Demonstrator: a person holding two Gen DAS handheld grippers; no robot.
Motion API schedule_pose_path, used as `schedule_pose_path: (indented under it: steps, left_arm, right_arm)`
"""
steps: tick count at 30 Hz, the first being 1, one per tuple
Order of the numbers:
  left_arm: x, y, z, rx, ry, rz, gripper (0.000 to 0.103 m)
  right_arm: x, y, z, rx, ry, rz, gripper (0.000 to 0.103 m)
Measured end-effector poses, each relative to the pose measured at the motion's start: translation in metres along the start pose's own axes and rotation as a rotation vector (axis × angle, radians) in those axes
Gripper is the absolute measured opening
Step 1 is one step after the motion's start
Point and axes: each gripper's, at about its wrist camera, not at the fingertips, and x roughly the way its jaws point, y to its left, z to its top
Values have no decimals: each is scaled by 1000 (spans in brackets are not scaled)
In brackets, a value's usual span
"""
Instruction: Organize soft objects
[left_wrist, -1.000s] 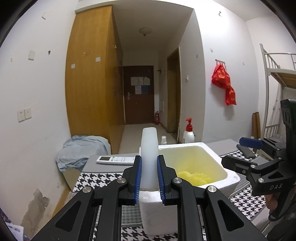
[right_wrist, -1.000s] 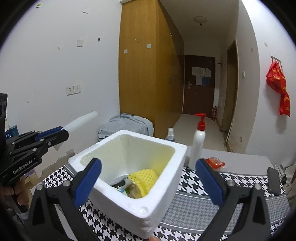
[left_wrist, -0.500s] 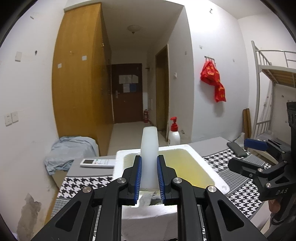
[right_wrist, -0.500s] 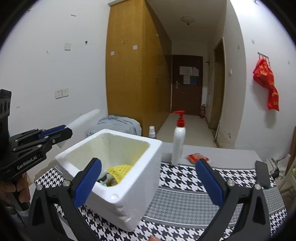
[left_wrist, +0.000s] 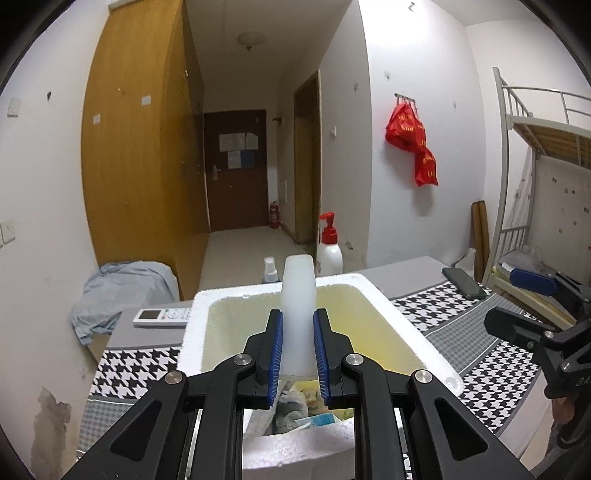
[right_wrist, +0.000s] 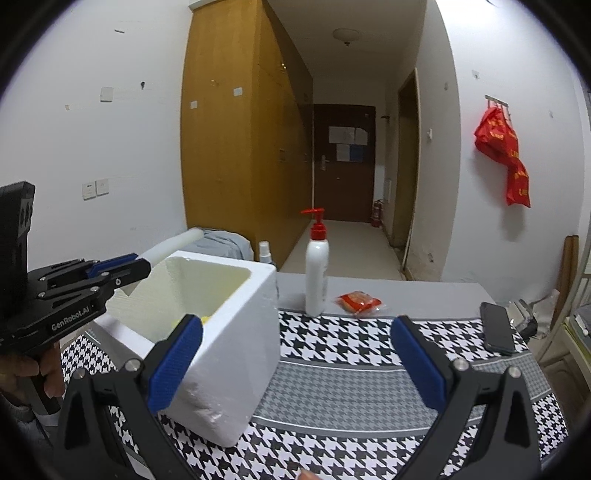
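The left gripper (left_wrist: 298, 349) pinches a white foam piece (left_wrist: 298, 295), its long axis running forward out of the fingers at frame centre, directly over the open foam box (left_wrist: 402, 325). The left hand is therefore nearer for a drop. The right gripper (right_wrist: 295, 360) stands spread and empty, lower frame, right of the box.

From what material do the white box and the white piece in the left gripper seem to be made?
White box: likely expanded polystyrene foam, matte; crumbly beaded edges and thick walls show it. White piece, clamped by the left gripper: probably soft foam, smooth and slightly translucent; uncertain.
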Motion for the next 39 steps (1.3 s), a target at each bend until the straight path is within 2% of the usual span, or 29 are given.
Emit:
schedule_pose_path:
  steps: [6, 10, 12, 13, 14, 15, 16, 17, 39]
  left_arm:
    - [7, 3, 1, 2, 21, -7, 18]
    - [8, 7, 3, -1, 28, 1, 24]
    - [8, 7, 3, -2, 26, 11, 33]
    - [6, 7, 4, -2, 22, 12, 46]
    - [5, 8, 4, -6, 14, 15, 65]
    - [4, 8, 4, -8, 7, 17, 75]
    - [1, 8, 4, -7, -6, 28, 94]
    - [-2, 7, 4, -7, -28, 40, 102]
    - [-34, 0, 9, -45, -93, 87, 102]
  right_arm:
    - [2, 1, -2, 13, 18, -26, 103]
    - [-1, 3, -3, 31, 22, -27, 103]
    - [-2, 4, -3, 34, 22, -36, 103]
    - [-3, 4, -4, 34, 22, -39, 103]
    - [-3, 4, -4, 36, 23, -41, 103]
    - [-4, 4, -4, 39, 23, -42, 103]
    - [-4, 4, -5, 40, 23, -42, 103]
    - [-4, 4, -5, 39, 24, -44, 103]
    - [-16, 1, 1, 27, -6, -38, 103]
